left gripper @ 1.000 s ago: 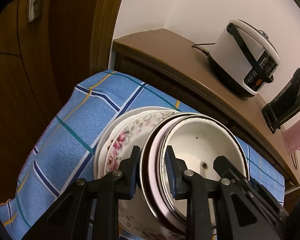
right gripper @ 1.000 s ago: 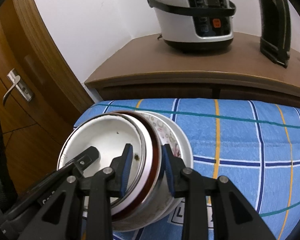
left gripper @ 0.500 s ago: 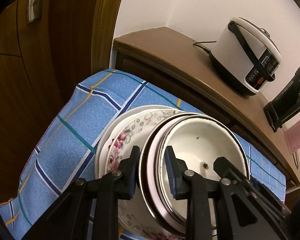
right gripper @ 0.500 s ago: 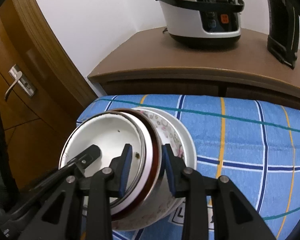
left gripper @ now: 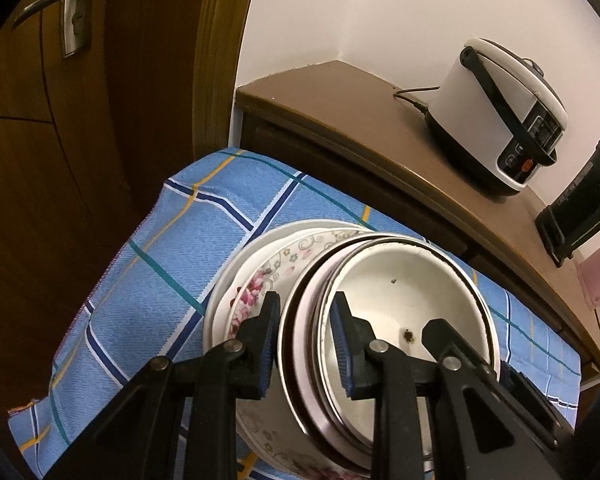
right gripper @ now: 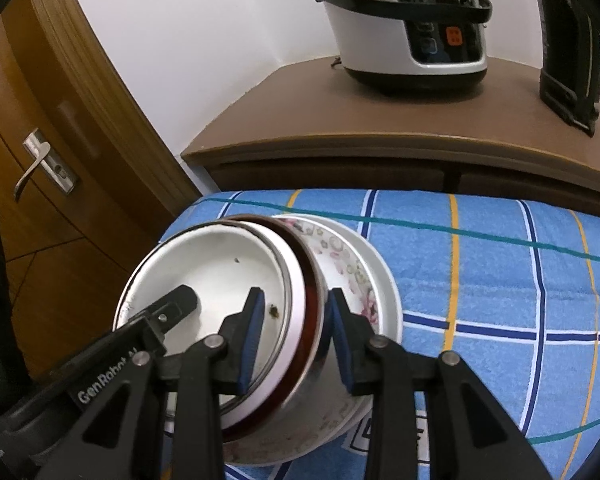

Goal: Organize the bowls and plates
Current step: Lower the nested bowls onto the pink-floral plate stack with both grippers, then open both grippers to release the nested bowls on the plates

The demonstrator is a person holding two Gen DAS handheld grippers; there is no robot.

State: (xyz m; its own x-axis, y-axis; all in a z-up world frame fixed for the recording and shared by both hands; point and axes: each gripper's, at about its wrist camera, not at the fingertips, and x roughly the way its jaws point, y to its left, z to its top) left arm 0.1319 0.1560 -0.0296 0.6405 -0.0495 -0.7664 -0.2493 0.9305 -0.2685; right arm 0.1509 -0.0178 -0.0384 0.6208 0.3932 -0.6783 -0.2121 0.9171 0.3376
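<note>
The biggest risk from here is the stack coming apart: the white bowl (left gripper: 412,292), nested in a dark-rimmed bowl (right gripper: 306,288), leans tilted on a floral plate (left gripper: 260,292) and a plain white plate (right gripper: 384,280), all near the far left corner of the table, on the blue checked cloth (left gripper: 148,280). If one side lets go while the other lifts, I judge the bowls could slide off the plates toward the left edge and the wooden door (left gripper: 60,160). The cloth could also drag under the bottom plate.

The left gripper (left gripper: 306,344) straddles the near rims of the two bowls, its jaws narrowly apart with one blue pad outside and one inside; it appears to pinch them, though contact at the pads is hard to confirm. The right gripper (right gripper: 294,330) straddles the same rims from the opposite side, with small gaps visible at both pads, so its hold looks loosened rather than firm.

Both grippers slope steeply down toward the stack from the near side, fingers angled inward so they meet over the white bowl. A rice cooker (right gripper: 404,28) and black kettle (right gripper: 568,60) stand on the sideboard (right gripper: 380,128) beyond the table's far edge
</note>
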